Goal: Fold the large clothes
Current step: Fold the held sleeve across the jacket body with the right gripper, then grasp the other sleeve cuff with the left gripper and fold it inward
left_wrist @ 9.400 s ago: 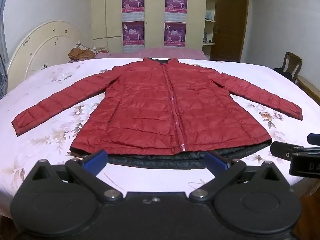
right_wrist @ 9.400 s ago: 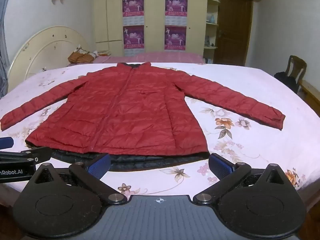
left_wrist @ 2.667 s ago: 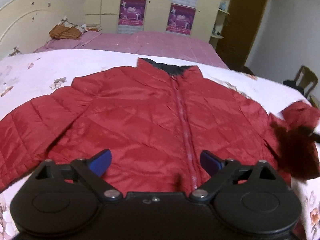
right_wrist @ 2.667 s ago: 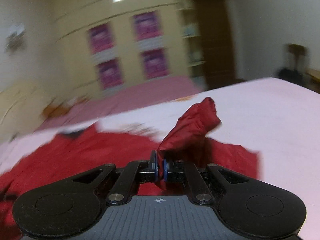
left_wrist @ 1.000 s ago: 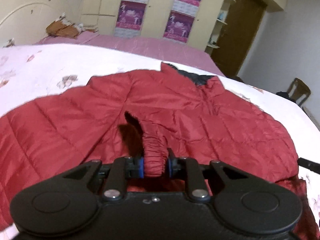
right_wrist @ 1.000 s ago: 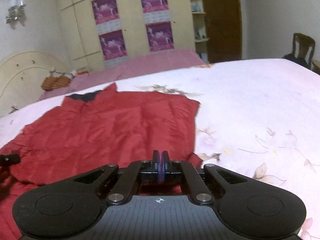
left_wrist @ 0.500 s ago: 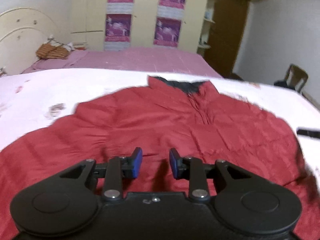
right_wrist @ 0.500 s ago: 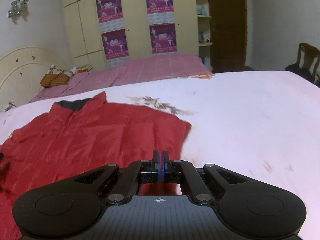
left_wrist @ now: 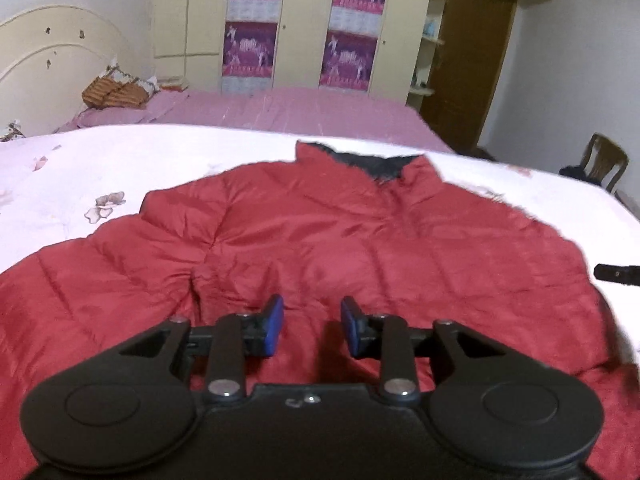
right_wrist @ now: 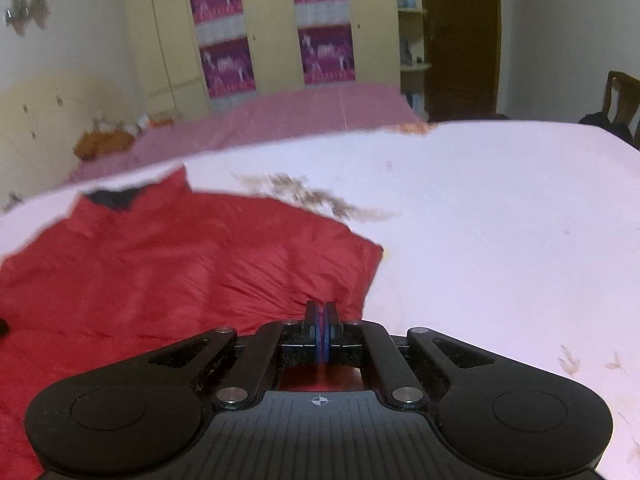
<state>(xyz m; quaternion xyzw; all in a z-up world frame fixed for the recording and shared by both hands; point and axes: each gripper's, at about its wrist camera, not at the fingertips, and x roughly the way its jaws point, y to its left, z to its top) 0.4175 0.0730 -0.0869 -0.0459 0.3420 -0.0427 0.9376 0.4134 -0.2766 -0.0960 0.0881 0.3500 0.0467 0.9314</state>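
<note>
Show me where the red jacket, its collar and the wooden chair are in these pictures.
red jacket (left_wrist: 360, 240): left wrist view, on the quilted front below the collar.
collar (left_wrist: 376, 166): left wrist view, on the dark inner lining at the neck.
wooden chair (left_wrist: 606, 160): left wrist view, on the slatted backrest at the far right.

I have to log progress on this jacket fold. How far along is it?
Done: both sleeves lie folded in over the red jacket. In hand: nothing; the left gripper is opening with nothing between its pads, and the right gripper is shut and empty. Left: folding the body, which lies flat on the bed.
</note>
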